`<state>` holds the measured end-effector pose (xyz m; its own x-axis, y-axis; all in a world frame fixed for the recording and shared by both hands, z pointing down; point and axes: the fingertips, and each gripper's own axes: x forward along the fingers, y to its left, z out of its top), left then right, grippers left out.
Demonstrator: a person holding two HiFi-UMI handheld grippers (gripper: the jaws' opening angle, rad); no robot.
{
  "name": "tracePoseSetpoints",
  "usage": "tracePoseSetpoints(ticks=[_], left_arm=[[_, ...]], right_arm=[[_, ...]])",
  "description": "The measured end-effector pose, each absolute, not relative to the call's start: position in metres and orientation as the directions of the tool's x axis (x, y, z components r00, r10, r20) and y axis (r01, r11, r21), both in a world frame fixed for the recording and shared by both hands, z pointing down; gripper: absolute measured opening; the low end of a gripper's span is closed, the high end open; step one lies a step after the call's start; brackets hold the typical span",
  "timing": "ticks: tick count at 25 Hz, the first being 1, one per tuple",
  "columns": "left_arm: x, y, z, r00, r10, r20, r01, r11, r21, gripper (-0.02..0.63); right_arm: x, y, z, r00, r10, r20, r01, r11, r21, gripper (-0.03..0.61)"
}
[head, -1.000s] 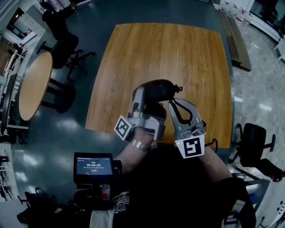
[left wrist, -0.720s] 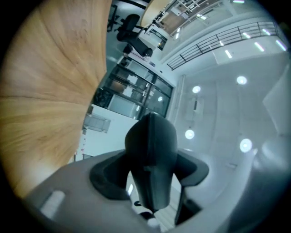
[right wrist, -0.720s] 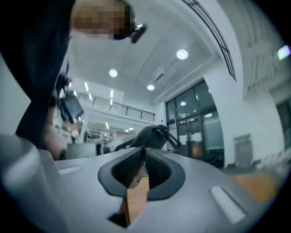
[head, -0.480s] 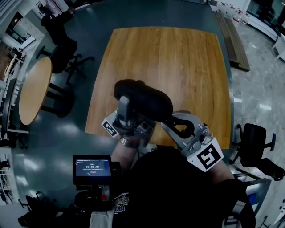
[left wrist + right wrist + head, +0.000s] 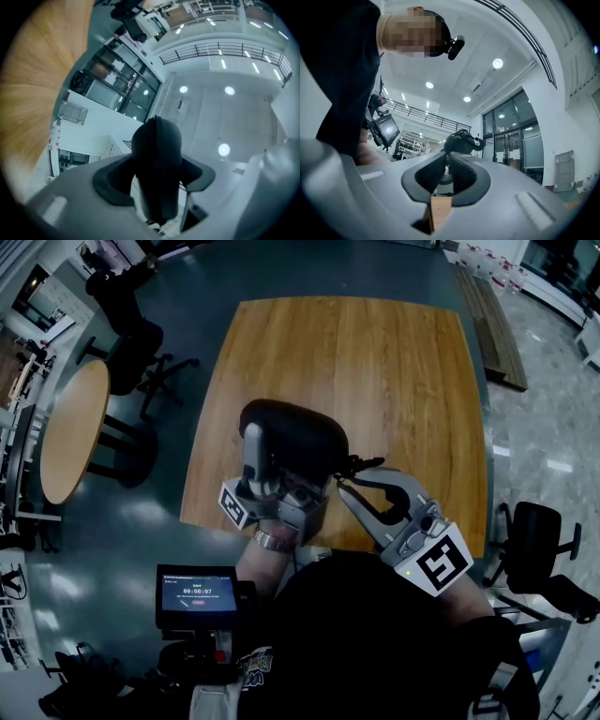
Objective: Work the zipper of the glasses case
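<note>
Left tool point(image 5: 272, 451), tilted upward, grips the glasses case point(image 5: 305, 432); right tool point(image 5: 349, 474) pinches its zipper pull point(image 5: 367, 465).

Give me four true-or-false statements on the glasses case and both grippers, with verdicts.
1. The left gripper clamps the glasses case. True.
2. The glasses case lies flat on the wooden table. False: it is held up off the table.
3. The jaws of the right gripper stand wide apart. False: they are shut on the zipper pull at the case's end.
4. A lit screen sits by the person's left arm. True.
</note>
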<state>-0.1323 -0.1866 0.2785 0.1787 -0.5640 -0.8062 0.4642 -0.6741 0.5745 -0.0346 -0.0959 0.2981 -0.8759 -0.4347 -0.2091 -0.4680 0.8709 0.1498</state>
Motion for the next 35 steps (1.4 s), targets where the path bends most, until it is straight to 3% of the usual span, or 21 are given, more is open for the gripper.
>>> tracePoseSetpoints(ticks=[4, 11, 15, 17, 22, 25, 30, 35], left_arm=[[-0.138, -0.198, 0.297, 0.164, -0.62, -0.767, 0.46, -0.64, 0.616, 0.264], [-0.134, -0.199, 0.301, 0.253, -0.646, -0.72, 0.303, -0.654, 0.693, 0.262], [-0.13, -0.188, 0.287, 0.28, -0.552, -0.785, 0.31, -0.722, 0.619, 0.264], [-0.127, -0.181, 0.276, 0.298, -0.5, -0.814, 0.296, -0.762, 0.576, 0.264], [-0.117, -0.147, 0.223, 0.44, -0.31, -0.843, 0.142, -0.903, 0.406, 0.265], [-0.102, -0.134, 0.196, 0.537, -0.208, -0.817, 0.09, -0.949, 0.301, 0.265], [-0.104, -0.131, 0.191, 0.581, -0.142, -0.802, 0.106, -0.963, 0.247, 0.267], [-0.107, -0.132, 0.194, 0.519, -0.152, -0.841, 0.135, -0.957, 0.256, 0.272]], right_arm=[[-0.034, -0.11, 0.298, -0.865, -0.454, -0.213, -0.477, 0.876, 0.072, 0.029], [-0.018, -0.13, 0.296, -0.821, -0.501, -0.274, -0.48, 0.866, -0.144, 0.028], [-0.005, -0.149, 0.299, -0.798, -0.483, -0.36, -0.276, 0.824, -0.495, 0.02], [-0.005, -0.147, 0.302, -0.8, -0.452, -0.395, -0.175, 0.805, -0.566, 0.017], [-0.007, -0.124, 0.289, -0.835, -0.318, -0.449, -0.102, 0.891, -0.443, 0.013], [0.002, -0.12, 0.281, -0.815, -0.265, -0.515, 0.007, 0.885, -0.466, 0.01], [-0.004, -0.121, 0.286, -0.769, -0.202, -0.606, 0.313, 0.708, -0.633, 0.006], [-0.012, -0.12, 0.294, -0.745, -0.209, -0.634, 0.422, 0.588, -0.69, 0.006]])
